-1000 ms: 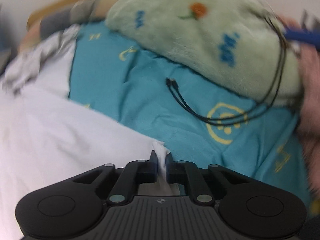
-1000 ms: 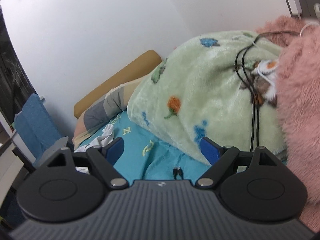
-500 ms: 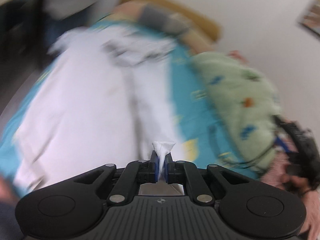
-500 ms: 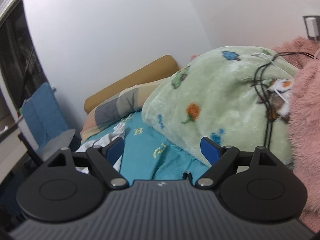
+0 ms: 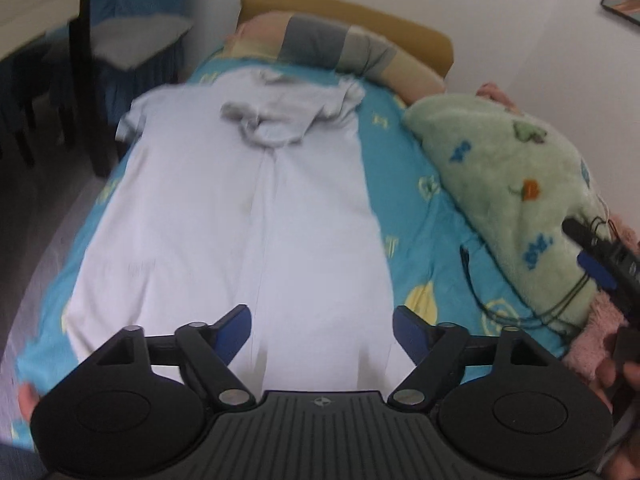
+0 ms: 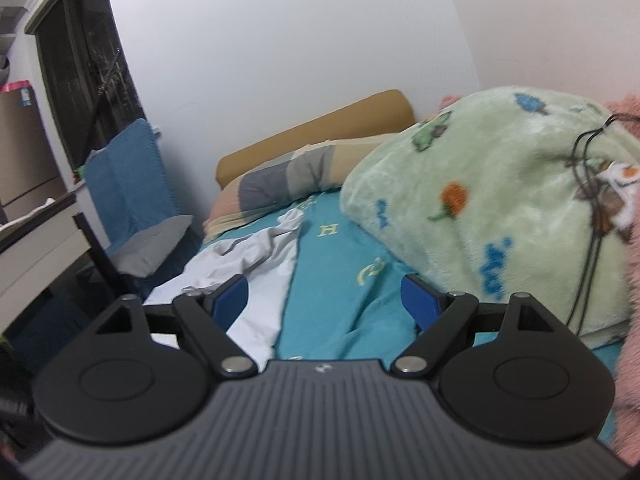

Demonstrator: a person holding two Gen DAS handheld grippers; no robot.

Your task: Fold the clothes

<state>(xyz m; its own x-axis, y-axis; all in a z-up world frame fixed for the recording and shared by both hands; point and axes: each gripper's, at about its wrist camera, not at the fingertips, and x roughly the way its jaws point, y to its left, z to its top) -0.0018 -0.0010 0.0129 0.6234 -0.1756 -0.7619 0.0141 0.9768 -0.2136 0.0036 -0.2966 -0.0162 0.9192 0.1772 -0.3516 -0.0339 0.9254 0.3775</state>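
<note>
So the shirt (image 5: 248, 216) lies flat on the bed (image 5: 404, 216), filling the frame's middle. Pillow (image 5: 340, 48) sits above it at top center, blanket (image 5: 508, 184) heaped along the right edge, chair (image 5: 132, 40) in the upper left beside the bed.

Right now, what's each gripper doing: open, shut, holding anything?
Left gripper: open, holding nothing, above the white garment.
Right gripper: open, holding nothing.

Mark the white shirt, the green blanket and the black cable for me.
white shirt (image 5: 224, 240), left wrist view, middle of body.
green blanket (image 6: 500, 196), right wrist view, front face.
black cable (image 5: 474, 286), left wrist view, loop on sheet.
</note>
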